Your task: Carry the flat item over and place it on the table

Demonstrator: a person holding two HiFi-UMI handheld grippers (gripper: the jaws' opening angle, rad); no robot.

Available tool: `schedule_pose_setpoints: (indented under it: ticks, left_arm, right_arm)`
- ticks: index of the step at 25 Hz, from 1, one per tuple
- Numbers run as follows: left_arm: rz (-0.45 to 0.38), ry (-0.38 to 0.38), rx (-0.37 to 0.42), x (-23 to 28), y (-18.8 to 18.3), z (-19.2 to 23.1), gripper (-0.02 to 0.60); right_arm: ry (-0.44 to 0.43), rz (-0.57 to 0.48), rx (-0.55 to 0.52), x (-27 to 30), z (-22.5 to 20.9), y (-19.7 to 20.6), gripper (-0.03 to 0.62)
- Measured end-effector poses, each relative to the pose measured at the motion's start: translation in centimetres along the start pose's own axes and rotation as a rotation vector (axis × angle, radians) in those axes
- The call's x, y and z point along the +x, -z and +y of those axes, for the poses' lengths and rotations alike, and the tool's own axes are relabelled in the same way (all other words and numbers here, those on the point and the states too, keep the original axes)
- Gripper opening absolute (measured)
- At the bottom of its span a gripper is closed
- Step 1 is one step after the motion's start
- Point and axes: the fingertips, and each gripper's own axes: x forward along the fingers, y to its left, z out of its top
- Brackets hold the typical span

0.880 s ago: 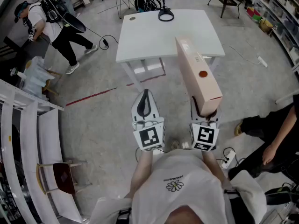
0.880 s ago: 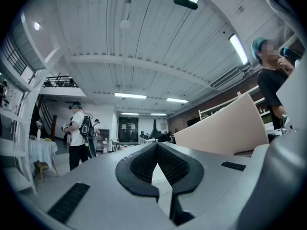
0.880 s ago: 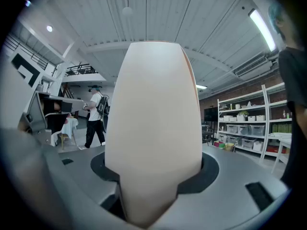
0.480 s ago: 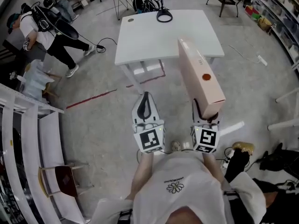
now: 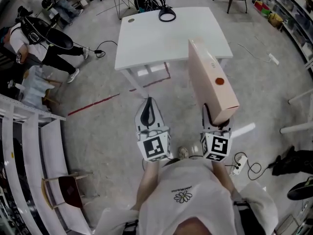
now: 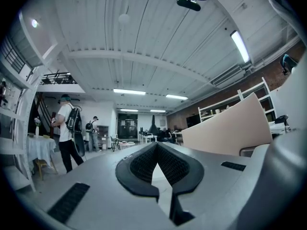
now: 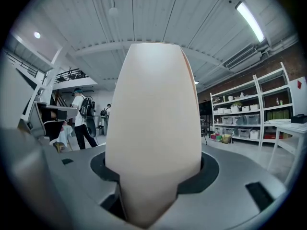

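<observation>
The flat item is a long beige box (image 5: 212,80) with an orange dot on its side, standing up on end out of my right gripper (image 5: 215,119), whose jaws are shut on its lower end. In the right gripper view the box (image 7: 153,128) fills the middle between the jaws. My left gripper (image 5: 149,102) is shut and empty, level with the right one; its closed tips (image 6: 157,145) show in the left gripper view, with the box (image 6: 225,131) off to the right. The white table (image 5: 146,43) stands ahead, just beyond the box's top end.
A black ring-shaped lamp base (image 5: 167,14) and a small round disc (image 5: 130,19) sit at the table's far edge. A person with a backpack (image 5: 29,38) stands far left. White shelving (image 5: 24,131) and a chair (image 5: 66,190) line the left. A power strip (image 5: 238,164) lies at the right.
The table has drawn nearer and lower in the head view as I walk forward with the box. The person at the right has moved mostly out of view.
</observation>
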Motion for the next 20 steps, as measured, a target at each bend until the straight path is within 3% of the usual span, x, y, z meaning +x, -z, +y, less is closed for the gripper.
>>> schedule_pose_setpoints:
  ticks: [10,20]
  left_arm:
    - [-0.036,-0.007,-0.026,2.2,-0.3,0.6,0.015]
    - [-0.096,0.075,-0.078,12.5,-0.5,0.9,0.015]
  right_arm:
    - [0.033,-0.026,0.033,0.4,-1.8,-0.1,0.293]
    - [0.099,-0.07,0.027,7.7,-4.1,-1.5,0.293]
